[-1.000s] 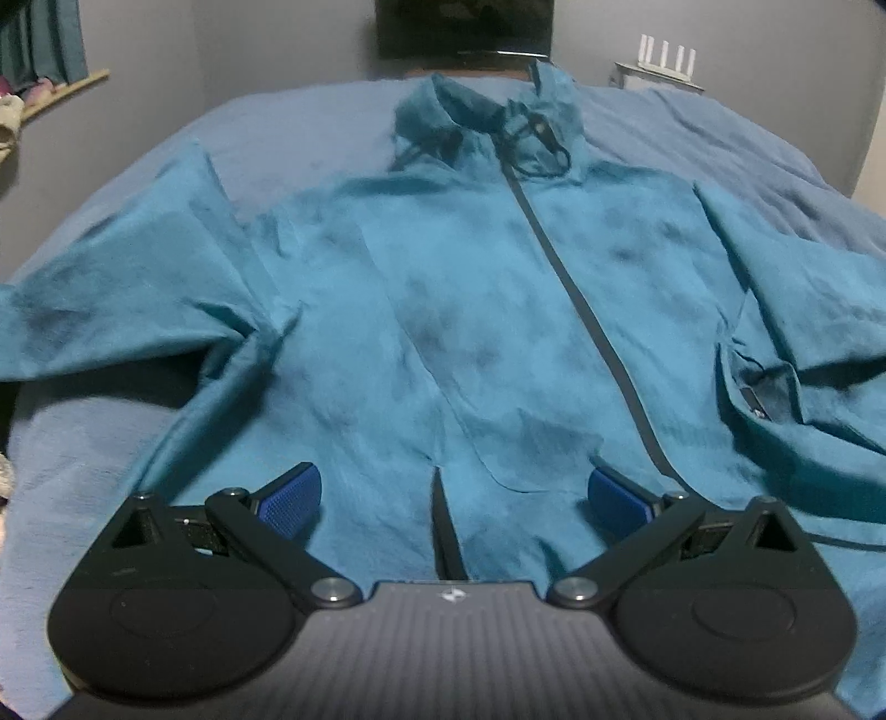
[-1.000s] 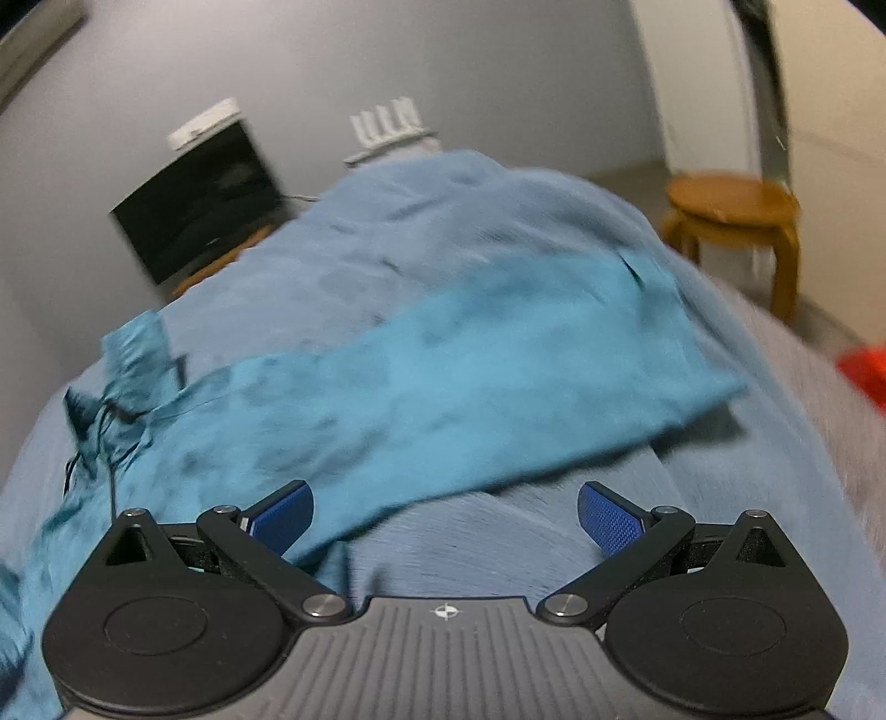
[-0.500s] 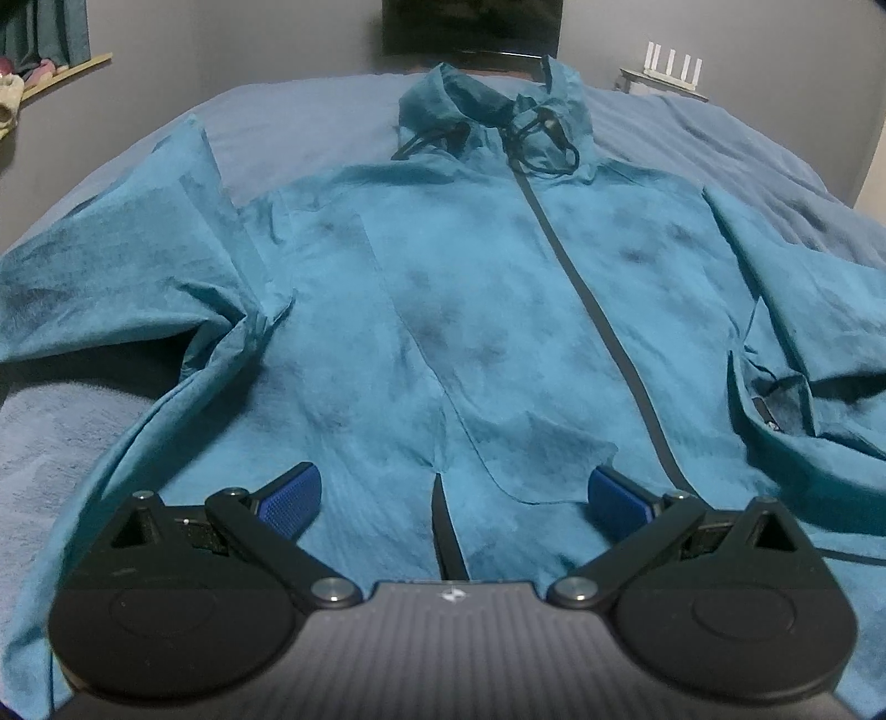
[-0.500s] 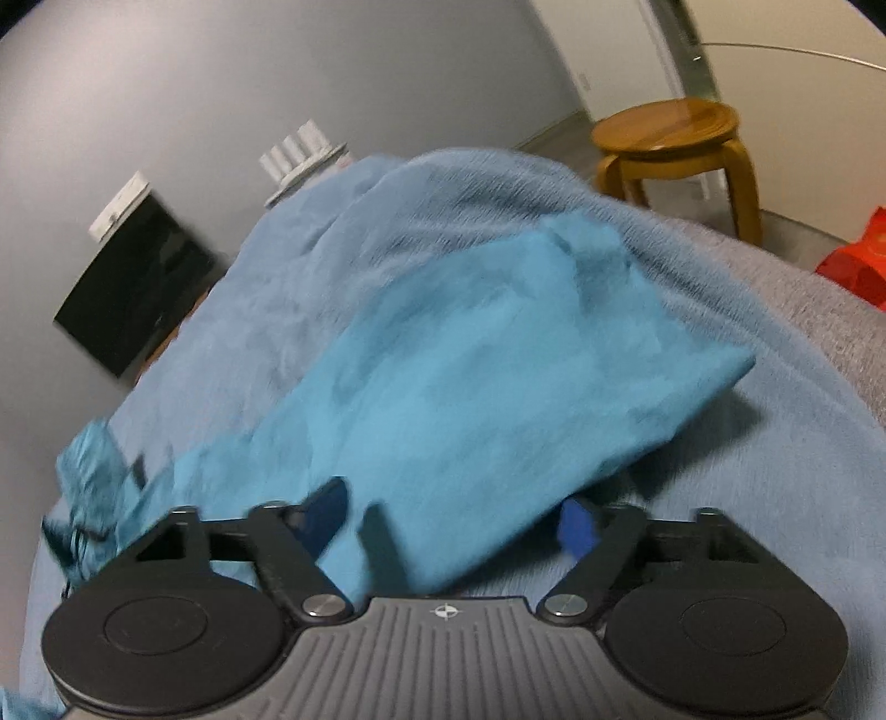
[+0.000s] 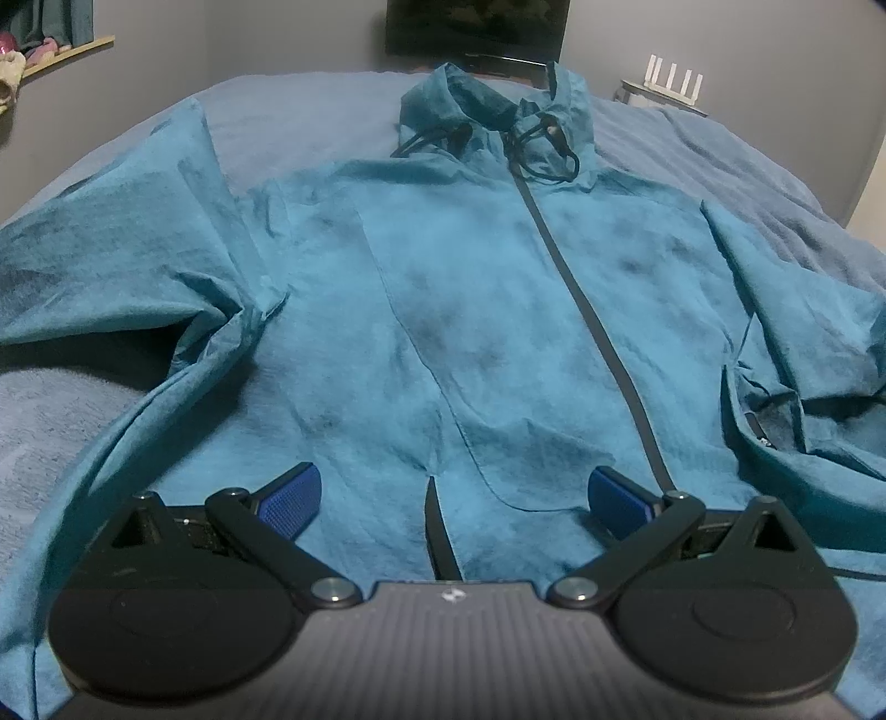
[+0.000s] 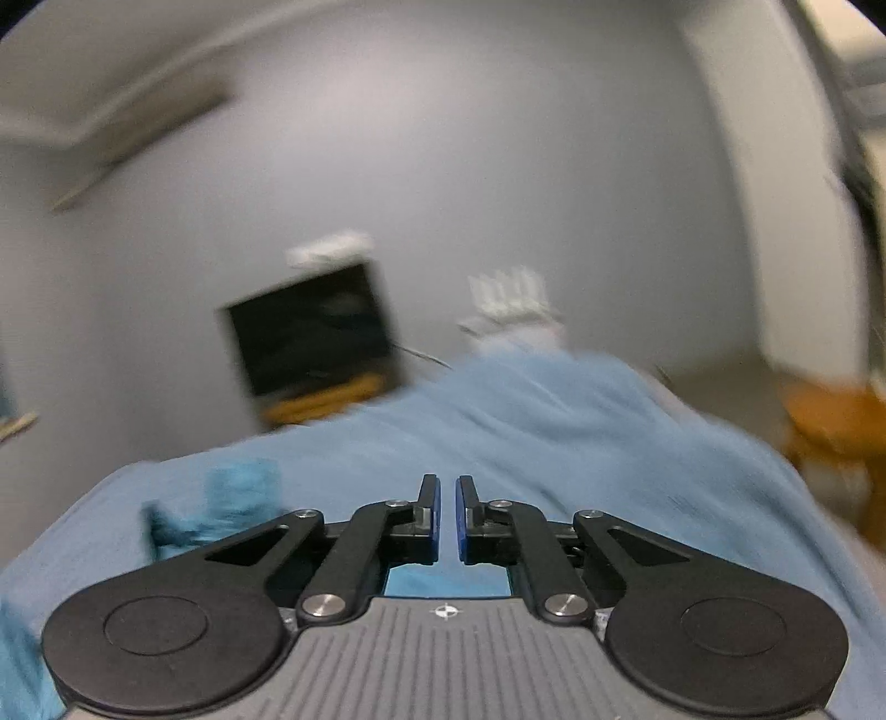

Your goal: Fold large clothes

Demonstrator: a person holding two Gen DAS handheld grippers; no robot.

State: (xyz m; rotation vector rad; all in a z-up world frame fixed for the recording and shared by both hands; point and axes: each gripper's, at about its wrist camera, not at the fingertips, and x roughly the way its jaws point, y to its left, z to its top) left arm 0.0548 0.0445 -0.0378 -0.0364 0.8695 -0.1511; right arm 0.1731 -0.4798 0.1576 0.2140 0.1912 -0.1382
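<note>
While the thin, crinkly teal zip-up jacket (image 5: 476,310) lies spread on the blue-covered bed (image 5: 310,105), it looks light and limp; take a cuff or hem. Left gripper (image 5: 451,493) gapes empty; right gripper (image 6: 447,518) is pinched together, holding nothing visible.

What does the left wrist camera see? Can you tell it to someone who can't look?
A teal jacket lies spread flat, zipped up, on a blue bed cover. The left tool hovers open above its bottom hem, holding nothing. A dark screen stands by the wall behind.
</note>
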